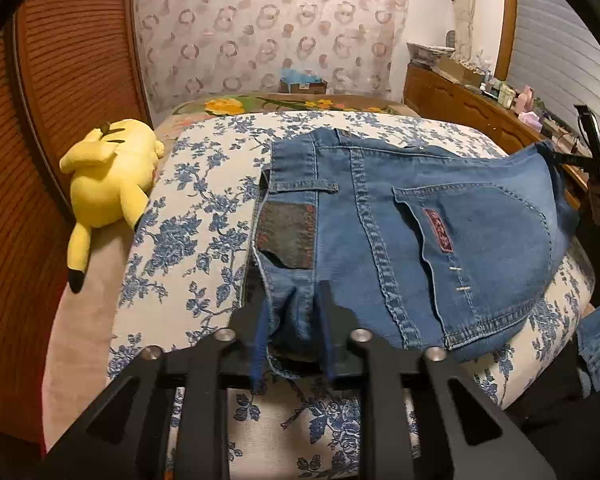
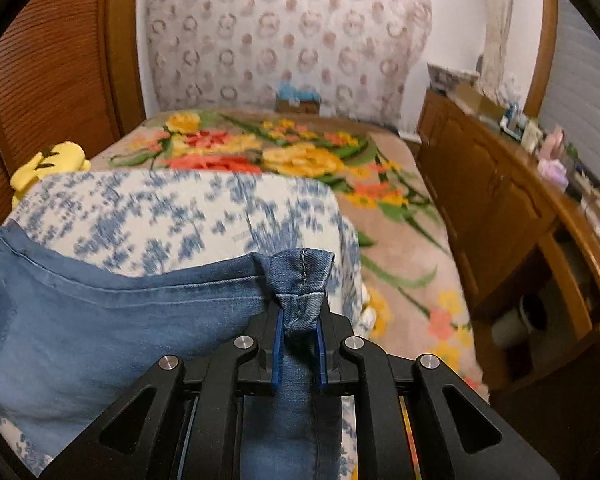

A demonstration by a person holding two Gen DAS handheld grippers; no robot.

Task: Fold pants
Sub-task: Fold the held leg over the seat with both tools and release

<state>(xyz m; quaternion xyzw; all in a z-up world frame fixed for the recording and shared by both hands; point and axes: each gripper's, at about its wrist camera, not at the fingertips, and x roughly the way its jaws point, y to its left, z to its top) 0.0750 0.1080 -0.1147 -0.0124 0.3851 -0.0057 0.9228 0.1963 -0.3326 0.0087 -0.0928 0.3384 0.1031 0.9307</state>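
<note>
One bed carries one blue-flowered cushion, bare cover beyond. One pair of jeans lies across it, near edge overhanging. Left hand-held gripper clenches the waistband; right hand-held gripper clenches a hem. One yellow plush lies left.

Plush toy crowds left; dresser walls right.

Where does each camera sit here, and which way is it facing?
Left wrist: on the left gripper, facing along the bed toward the curtain; its fingers pinch the jeans at the waistband.
Right wrist: on the right gripper, same heading; its fingers pinch a hem.
Shared: jeans, blue-floral quilt, yellow plush.
</note>
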